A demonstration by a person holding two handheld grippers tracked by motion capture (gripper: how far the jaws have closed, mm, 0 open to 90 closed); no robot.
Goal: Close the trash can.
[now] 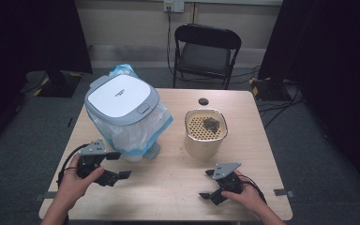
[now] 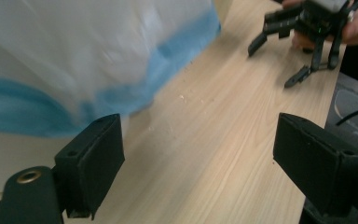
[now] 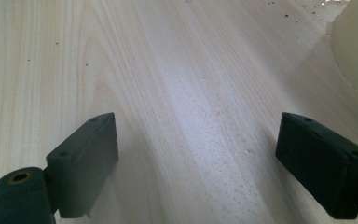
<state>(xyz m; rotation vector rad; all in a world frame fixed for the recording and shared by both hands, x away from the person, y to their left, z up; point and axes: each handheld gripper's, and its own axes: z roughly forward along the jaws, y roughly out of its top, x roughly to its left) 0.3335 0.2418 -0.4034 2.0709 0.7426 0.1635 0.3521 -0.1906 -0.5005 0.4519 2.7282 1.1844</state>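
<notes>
On the near left of the wooden surface [image 1: 178, 187], the left hand-held gripper [image 1: 117, 165] is spread wide and empty, just beside a lidded bin [image 1: 122, 101] draped in a loose clear bag [image 1: 143, 133] with a blue edge. A jaw could snag that thin plastic and drag or tip the bin. Right of centre stands a cream pot [image 1: 205, 140] with a perforated insert holding something dark. At near right, the right hand-held gripper [image 1: 212, 183] is also wide and empty; a careless reach could knock the pot over.
</notes>
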